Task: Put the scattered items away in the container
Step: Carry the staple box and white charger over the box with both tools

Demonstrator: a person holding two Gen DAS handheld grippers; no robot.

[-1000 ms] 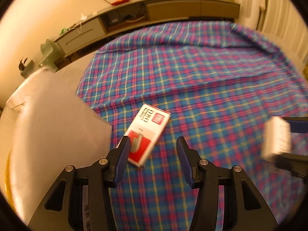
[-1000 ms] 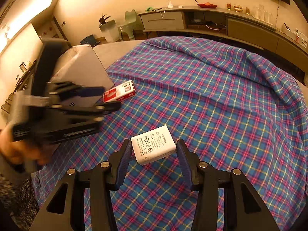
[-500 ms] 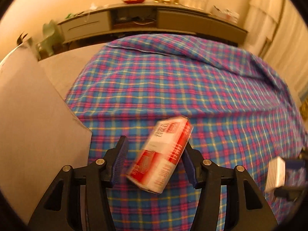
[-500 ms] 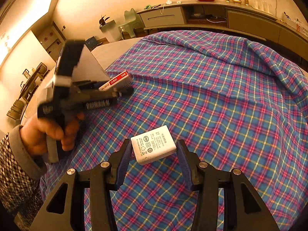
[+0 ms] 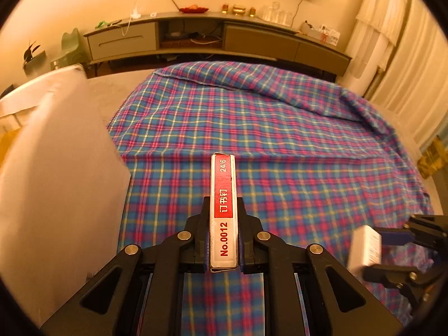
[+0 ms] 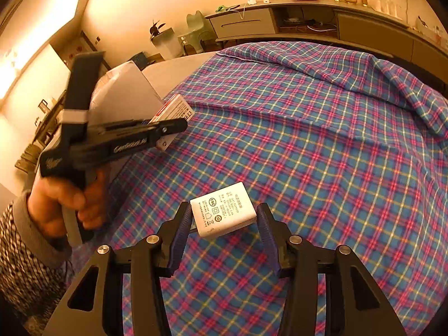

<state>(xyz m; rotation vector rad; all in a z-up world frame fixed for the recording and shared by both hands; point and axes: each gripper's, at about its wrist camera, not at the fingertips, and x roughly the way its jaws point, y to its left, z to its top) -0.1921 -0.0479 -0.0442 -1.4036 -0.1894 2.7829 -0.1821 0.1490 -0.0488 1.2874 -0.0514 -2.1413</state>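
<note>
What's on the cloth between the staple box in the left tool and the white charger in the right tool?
Nothing: in the right wrist view only bare plaid cloth runs between the staple box and the white charger.

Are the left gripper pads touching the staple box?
Touching. Left wrist view: the left gripper has both pads pressed flat on the staple box, no gap.

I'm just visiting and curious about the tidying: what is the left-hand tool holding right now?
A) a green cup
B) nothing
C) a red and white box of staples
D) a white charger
C: the left gripper is shut on the red and white staple box, its fingers pressed against both sides, lifted over the plaid cloth.
</note>
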